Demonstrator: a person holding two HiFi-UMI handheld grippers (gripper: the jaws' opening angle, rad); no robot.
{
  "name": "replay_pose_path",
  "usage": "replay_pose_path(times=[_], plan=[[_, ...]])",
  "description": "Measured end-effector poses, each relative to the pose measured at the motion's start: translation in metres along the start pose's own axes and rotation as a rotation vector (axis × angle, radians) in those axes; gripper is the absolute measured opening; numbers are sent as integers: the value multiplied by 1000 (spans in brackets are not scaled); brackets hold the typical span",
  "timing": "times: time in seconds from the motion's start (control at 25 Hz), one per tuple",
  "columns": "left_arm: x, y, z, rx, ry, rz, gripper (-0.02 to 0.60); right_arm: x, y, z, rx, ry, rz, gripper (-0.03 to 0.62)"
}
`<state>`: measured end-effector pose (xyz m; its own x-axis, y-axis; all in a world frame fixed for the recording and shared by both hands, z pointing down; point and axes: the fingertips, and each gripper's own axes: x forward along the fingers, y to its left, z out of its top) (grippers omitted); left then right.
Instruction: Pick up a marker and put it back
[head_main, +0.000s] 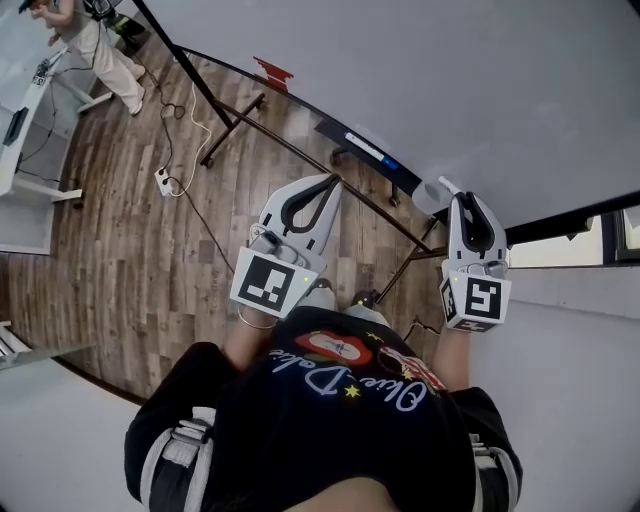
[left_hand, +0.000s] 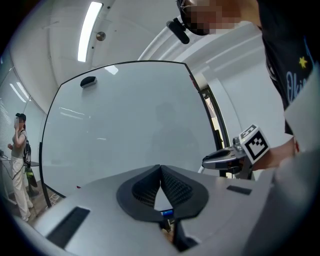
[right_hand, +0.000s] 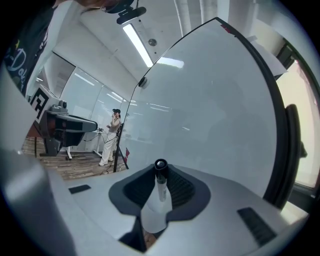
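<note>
On my left, the left gripper (left_hand: 160, 168) has its jaws pressed together with nothing between them, and it points at the whiteboard (left_hand: 125, 125). Further right, the right gripper (right_hand: 160, 169) has its jaws part-way apart and clamped on the marker (right_hand: 160, 192) (white barrel, black end poking past the jaw tips). I'm holding it up close in front of the board.

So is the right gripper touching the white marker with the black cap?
Touching. The right gripper view shows the right gripper clamped on the white black-capped marker.
</note>
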<state>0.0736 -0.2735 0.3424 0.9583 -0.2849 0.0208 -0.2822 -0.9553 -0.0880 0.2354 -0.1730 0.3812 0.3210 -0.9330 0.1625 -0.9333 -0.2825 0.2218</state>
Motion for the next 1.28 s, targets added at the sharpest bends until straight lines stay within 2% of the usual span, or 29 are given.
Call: replay_pose_path(times=[0.24, 0.56, 1.0, 1.28], plan=[[4, -4, 1, -7, -10, -26, 4, -14, -3, 15, 11, -24, -17, 71], [5, -6, 0, -10, -24, -55, 4, -28, -3, 31, -30, -52, -46, 71], [6, -1, 0, -12, -28, -60, 5, -39, -1, 55, 3, -102, -45, 71], [8, -6, 0, -12, -28, -69, 4, -43, -4, 56, 11, -112, -47, 71]])
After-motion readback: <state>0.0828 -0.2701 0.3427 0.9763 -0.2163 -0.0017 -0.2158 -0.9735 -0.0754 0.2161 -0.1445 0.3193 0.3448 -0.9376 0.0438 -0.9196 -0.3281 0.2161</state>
